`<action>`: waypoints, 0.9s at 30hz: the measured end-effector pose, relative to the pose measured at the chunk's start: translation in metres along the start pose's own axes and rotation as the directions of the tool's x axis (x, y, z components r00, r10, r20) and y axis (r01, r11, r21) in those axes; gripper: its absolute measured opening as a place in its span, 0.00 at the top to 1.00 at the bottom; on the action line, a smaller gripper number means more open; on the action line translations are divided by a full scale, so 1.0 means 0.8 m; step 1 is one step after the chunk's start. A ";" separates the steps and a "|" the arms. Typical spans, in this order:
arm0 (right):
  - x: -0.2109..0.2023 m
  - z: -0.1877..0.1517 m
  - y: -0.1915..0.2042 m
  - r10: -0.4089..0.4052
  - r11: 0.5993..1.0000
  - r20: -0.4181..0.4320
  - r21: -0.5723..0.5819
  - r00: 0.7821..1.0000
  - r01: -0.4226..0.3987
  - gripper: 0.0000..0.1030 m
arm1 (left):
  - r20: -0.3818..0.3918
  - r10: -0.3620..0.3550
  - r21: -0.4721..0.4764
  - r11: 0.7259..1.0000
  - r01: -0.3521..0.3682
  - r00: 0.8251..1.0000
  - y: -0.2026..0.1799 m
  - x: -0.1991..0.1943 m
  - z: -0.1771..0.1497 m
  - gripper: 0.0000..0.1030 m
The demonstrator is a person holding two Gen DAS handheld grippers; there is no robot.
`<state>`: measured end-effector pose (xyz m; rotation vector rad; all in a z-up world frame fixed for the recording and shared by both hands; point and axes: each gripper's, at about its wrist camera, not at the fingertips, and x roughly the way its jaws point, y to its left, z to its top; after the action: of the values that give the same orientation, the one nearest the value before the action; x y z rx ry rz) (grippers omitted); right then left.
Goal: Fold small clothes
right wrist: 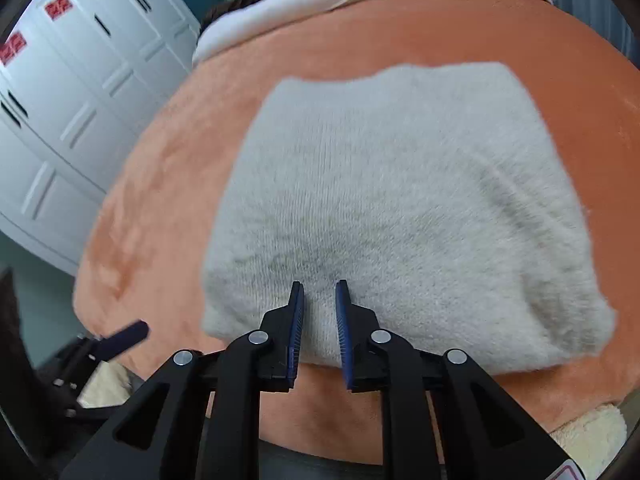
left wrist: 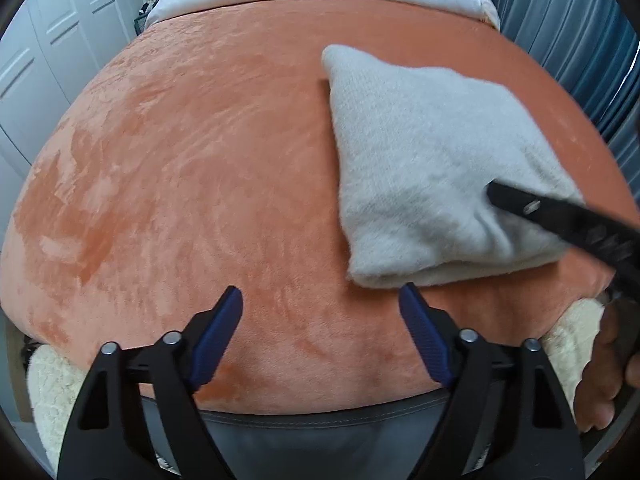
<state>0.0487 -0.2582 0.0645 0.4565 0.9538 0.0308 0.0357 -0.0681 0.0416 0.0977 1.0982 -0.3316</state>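
While white wardrobe doors (right wrist: 80, 92) at far left carry red labels (right wrist: 58, 7) too blurred to read, left gripper (left wrist: 320, 304) spread wide and empty over orange blanket (left wrist: 180, 168), folded cream knit garment (right wrist: 400, 208) at centre-right, right gripper (right wrist: 319, 292) slightly parted above its near edge, gripping nothing.

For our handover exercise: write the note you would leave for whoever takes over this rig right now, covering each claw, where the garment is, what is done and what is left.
Left claw: open wide, empty, over bare blanket just off the garment's near left corner.
Right claw: jaws narrowly apart over the garment's near edge; whether the pads press the fabric cannot be told.
Garment: white fuzzy knit, lying in a compact folded rectangle on the orange blanket.
Done: it looks folded, with layers showing at the near edge.
Left: probably free the right claw, check the fold is tidy, then set it aside. No other clothes in view.
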 end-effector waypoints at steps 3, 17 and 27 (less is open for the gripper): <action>-0.043 0.014 -0.043 -0.122 0.991 0.149 0.072 0.981 0.112 0.37 | 0.023 -0.098 -0.075 0.992 0.100 0.995 0.004 0.001 0.015 0.14; 0.036 -0.005 -0.161 -0.033 0.948 0.001 0.316 0.999 0.031 0.17 | -0.008 -0.315 -0.326 0.898 0.295 0.949 -0.004 0.113 0.070 0.04; 0.037 0.021 -0.142 0.040 0.946 -0.003 0.321 0.999 -0.037 0.63 | -0.022 -0.372 -0.301 0.888 0.349 0.928 -0.017 0.090 0.087 0.44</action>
<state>0.0599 -0.3604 0.0058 0.7766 0.9629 -0.0891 0.1208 -0.1131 0.0106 -0.3667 1.2334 -0.4975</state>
